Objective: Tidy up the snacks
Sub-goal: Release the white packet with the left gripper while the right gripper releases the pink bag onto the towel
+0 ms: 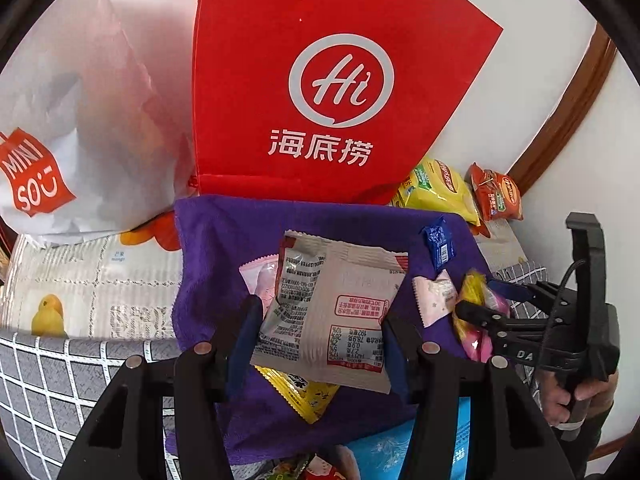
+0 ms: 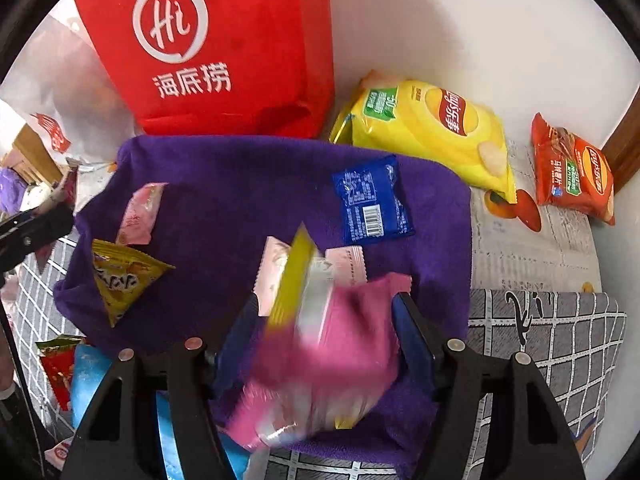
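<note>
Left gripper (image 1: 318, 334) clamped on a grey-white snack packet (image 1: 326, 308) above the purple cloth (image 2: 240, 184). Right gripper (image 2: 324, 320) around a blurred pink-and-yellow packet (image 2: 324, 344), grip perhaps loosened.

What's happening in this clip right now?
A person is sorting snack packets over a purple cloth with two handheld grippers. The left gripper is shut on a grey-white packet. A pink and yellow packet, blurred, sits between the right gripper's jaws; whether they press it is unclear. Other packets lie loose on the cloth.
</note>
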`<state>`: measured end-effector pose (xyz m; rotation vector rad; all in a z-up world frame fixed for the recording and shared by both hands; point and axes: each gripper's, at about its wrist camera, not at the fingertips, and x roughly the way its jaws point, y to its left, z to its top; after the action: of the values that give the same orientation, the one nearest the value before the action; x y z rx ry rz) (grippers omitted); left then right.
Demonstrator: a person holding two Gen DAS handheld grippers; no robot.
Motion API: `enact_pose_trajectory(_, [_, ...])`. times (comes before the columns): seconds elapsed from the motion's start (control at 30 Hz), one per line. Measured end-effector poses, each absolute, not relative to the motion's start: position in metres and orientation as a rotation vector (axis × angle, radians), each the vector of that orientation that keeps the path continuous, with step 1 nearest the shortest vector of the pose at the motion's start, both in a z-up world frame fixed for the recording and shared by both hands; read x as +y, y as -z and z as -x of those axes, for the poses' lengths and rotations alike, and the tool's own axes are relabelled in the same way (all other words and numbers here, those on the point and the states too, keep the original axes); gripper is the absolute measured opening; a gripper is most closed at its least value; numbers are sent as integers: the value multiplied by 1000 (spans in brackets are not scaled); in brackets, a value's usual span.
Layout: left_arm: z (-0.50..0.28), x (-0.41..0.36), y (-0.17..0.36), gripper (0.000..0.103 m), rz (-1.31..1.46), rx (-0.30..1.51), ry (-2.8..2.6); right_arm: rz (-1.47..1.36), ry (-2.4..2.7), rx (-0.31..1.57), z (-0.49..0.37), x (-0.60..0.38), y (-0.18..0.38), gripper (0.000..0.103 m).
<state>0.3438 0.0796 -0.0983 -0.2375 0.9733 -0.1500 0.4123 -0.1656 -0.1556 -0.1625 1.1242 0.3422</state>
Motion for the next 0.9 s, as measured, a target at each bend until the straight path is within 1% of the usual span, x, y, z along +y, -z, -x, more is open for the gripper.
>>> enact_pose_trajectory(0.07, [-344, 78, 100, 54, 259, 982, 176, 176, -334, 1120, -413, -165, 157, 76])
enact_pose_trajectory(0.3, [-344, 60, 109, 54, 257, 1017, 241, 169, -322, 1081, -409, -167, 144, 76])
enact_pose_trajectory(0.4, [-344, 51, 113, 54, 260, 1035, 279, 145, -314, 1049, -406, -172, 133, 80])
enact_pose_trajectory(0.63, [-346, 37, 124, 55, 225, 1073, 279, 107, -296, 1022, -406, -181, 120, 80])
enact_pose_trajectory(0.9, [-348, 43, 128, 55, 241, 1089, 254, 109, -294, 1011, -406, -180, 118, 80])
